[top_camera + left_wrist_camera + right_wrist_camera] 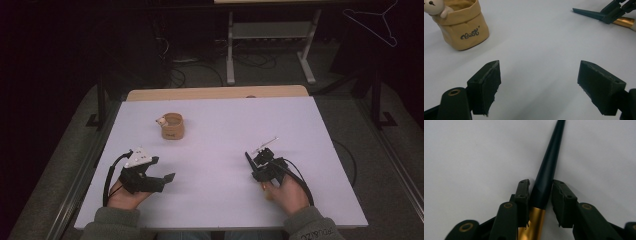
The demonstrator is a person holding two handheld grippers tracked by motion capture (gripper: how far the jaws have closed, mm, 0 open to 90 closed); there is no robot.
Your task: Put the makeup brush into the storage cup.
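Observation:
A brush with a dark tapered handle [549, 157] and a gold ferrule [531, 225] lies low over the white table. My right gripper [541, 192] is shut on it just above the ferrule, one pad on each side of the handle. From above, that gripper [256, 169] is at the front right, the handle's tip [247, 156] pointing away to the left. My left gripper [162, 169] rests at the front left, open with nothing between its pads [490, 82]. Beyond it stands a tan pot [464, 27] with a small bear figure [434, 6] on its rim.
The tan pot [173, 126] stands left of centre toward the back of the white table sheet [225, 125]. A wooden strip [215, 93] edges the far side. Beyond are desk legs [230, 50] and cables on a dark floor, and a wire hanger [375, 22] at the top right.

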